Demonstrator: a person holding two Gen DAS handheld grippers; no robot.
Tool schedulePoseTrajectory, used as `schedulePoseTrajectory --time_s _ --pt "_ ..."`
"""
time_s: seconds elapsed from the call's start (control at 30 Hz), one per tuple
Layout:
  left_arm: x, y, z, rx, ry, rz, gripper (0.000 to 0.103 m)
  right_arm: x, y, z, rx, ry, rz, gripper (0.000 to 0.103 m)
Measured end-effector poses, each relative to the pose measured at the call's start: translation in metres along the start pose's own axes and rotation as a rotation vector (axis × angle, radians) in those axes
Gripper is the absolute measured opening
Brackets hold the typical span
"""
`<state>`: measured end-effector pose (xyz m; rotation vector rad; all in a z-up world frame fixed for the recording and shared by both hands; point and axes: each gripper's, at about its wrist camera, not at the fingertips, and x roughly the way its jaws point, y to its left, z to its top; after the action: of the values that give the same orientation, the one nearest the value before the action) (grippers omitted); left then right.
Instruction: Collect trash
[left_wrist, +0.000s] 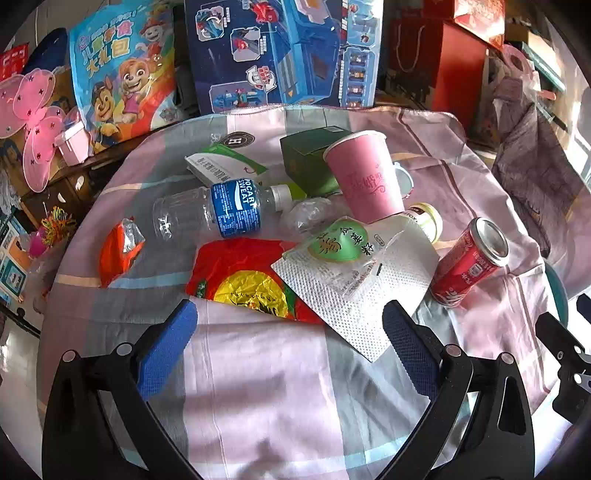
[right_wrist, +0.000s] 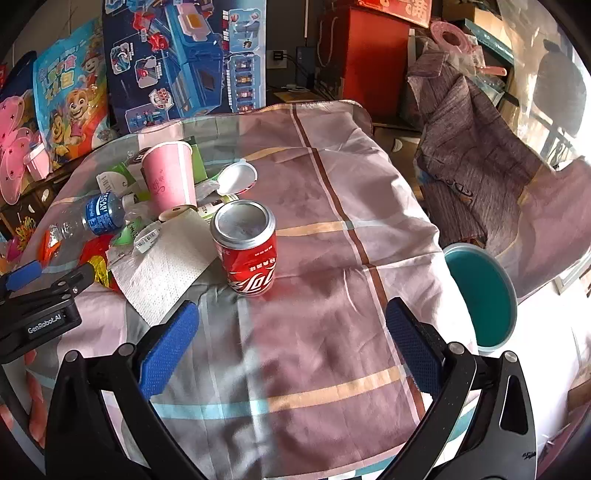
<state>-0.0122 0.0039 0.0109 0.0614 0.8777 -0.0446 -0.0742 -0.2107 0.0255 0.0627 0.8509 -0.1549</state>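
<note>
Both sets of tongs, left tongs (left_wrist: 290, 325) and right tongs (right_wrist: 291, 325), gape wide, empty, above the cloth-covered table (right_wrist: 332, 350). Nothing appears collected: red can (right_wrist: 246, 251), paper towel (left_wrist: 354, 291), bottle (left_wrist: 218, 212), pink cup (left_wrist: 365, 177) all lie out. Teal bin (right_wrist: 484, 295) waits beside the table's right edge.

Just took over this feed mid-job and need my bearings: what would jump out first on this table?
A heap of trash on the checked cloth: an upright pink paper cup, a clear bottle lying on its side to the cup's left, and a white napkin nearest the left gripper. The red can stands apart, upright, ahead of the right gripper. A teal bin waits past the table's right edge.
</note>
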Motion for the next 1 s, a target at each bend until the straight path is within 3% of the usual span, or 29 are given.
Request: schedulePoseTrajectory --time_s 1.0 --pt "0.009 0.011 0.001 -0.037 0.025 -0.007 0.1 0.006 -0.003 -0.001 0.01 0.017 -0.004 0.097"
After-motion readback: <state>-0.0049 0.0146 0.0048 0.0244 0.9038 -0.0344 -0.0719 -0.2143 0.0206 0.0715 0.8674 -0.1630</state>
